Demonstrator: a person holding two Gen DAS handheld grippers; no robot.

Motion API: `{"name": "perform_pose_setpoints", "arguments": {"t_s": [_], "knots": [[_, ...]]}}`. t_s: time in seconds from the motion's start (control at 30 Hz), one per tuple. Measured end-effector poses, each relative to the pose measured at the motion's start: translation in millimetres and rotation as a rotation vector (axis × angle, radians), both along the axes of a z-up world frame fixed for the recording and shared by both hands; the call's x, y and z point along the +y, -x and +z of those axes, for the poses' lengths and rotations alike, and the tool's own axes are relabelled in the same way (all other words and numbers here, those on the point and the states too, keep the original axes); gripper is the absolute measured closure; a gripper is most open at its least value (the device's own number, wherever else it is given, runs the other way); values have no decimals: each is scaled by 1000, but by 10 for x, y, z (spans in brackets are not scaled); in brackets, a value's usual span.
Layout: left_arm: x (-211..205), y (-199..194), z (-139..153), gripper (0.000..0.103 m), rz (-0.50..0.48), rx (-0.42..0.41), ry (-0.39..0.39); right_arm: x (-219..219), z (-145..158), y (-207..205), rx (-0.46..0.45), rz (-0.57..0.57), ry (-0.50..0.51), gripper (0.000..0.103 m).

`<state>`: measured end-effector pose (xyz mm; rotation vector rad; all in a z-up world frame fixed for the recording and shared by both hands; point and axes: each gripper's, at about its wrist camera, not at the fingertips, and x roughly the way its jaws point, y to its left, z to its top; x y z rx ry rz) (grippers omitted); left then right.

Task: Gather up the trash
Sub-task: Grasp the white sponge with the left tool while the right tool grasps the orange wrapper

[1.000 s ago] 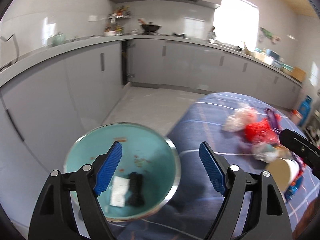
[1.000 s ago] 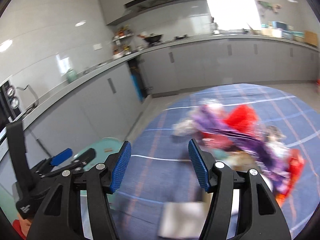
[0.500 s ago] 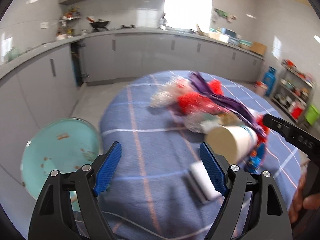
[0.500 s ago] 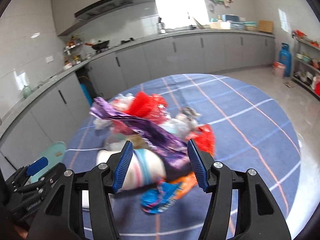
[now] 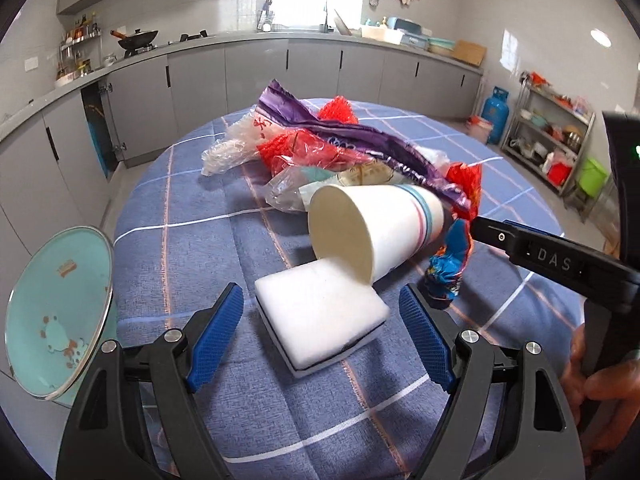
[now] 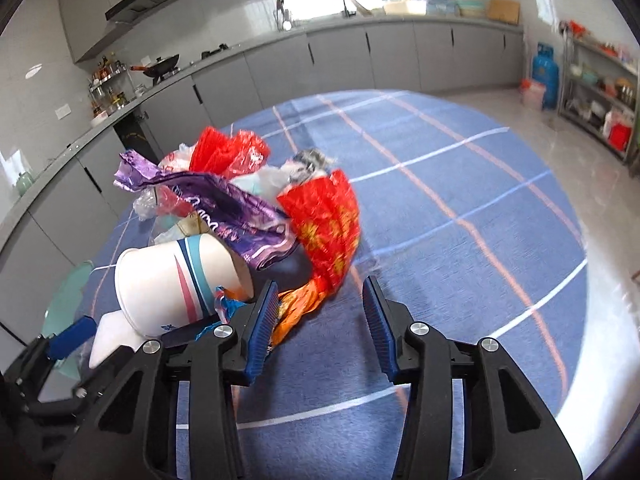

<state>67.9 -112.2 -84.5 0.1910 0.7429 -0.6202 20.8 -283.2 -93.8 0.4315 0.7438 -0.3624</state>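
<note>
Sponge (image 5: 320, 312) flat on counter (image 5: 192, 240), between spread left fingers (image 5: 218, 334) (untouched). Cup (image 5: 372, 228) tipped against it. Right fingers (image 6: 262, 330) closing on nothing beside wrappers (image 6: 320, 220). Best lowered squarely, clear of cup.

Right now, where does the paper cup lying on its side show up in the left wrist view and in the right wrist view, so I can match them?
Left wrist view: the paper cup lies right of centre, mouth toward the camera, its rim over the white sponge.
Right wrist view: the paper cup is at lower left, mouth pointing left, beside the left finger of the right gripper, whose jaws are closing.
Shared landmark: the purple wrapper just behind the cup.
</note>
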Motion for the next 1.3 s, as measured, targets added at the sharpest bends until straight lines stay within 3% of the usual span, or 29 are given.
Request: {"name": "perform_pose_setpoints", "arguments": {"t_s": [0.13,0.37,0.43,0.47,0.6,0.63,0.77,0.9,1.1,1.3], "knots": [[-14,-86,-93,24,30,33,-18,7,-64,-92,5,20,-40,58],[66,-165,-173,24,42,86,24,-26,-82,-168,3,34,-105,58],[78,-153,-174,29,36,85,27,-57,-111,-171,-2,41,-134,62],[82,-143,-167,37,23,85,36,-63,-111,-167,-5,41,-140,63],[84,-117,-183,41,7,99,55,-20,-72,-129,-4,52,-116,73],[91,-116,-181,42,7,102,60,-16,-65,-118,-6,55,-118,82],[155,-128,-156,45,12,114,90,-22,21,-28,-25,31,-89,84],[225,-90,-37,45,46,51,83,-67,158,113,-60,-6,-62,92],[380,-53,166,45,96,-31,110,-76,351,210,-103,-23,-18,93],[495,-83,281,45,133,-56,131,-63,505,290,-142,-39,23,102]]}}
